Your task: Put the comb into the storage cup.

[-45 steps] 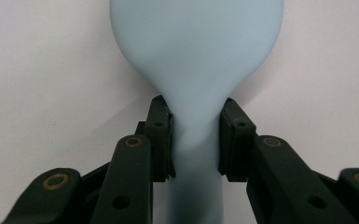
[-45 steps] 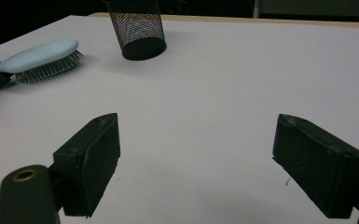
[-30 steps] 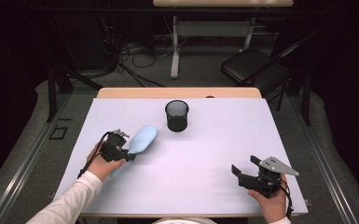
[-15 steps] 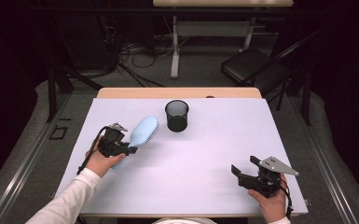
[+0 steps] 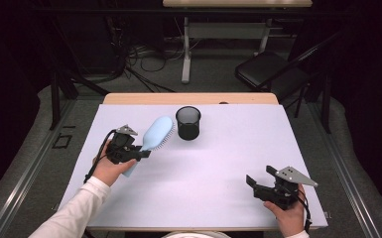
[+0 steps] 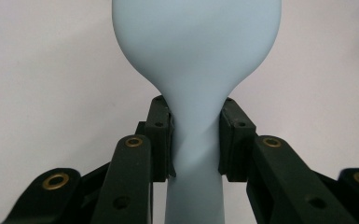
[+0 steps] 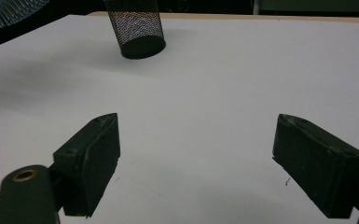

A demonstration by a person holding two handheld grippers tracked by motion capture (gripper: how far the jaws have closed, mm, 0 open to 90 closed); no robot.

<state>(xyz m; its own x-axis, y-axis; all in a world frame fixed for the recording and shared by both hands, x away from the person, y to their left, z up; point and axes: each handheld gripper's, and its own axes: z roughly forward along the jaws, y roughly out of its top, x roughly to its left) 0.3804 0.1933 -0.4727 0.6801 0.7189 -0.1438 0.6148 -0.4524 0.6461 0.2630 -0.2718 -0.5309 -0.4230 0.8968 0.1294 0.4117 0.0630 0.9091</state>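
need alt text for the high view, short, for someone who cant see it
The left hand-held gripper grips a light blue hairbrush by its handle, its head raised toward a black mesh cup on the white table. The right hand-held gripper rests near the front right corner, jaws open with nothing between them.

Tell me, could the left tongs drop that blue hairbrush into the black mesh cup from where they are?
Probably yes. The left tongs grip the hairbrush by its neck, its head lifted toward the mesh cup, which stands upright with an open mouth. Nothing lies between them on the white table.
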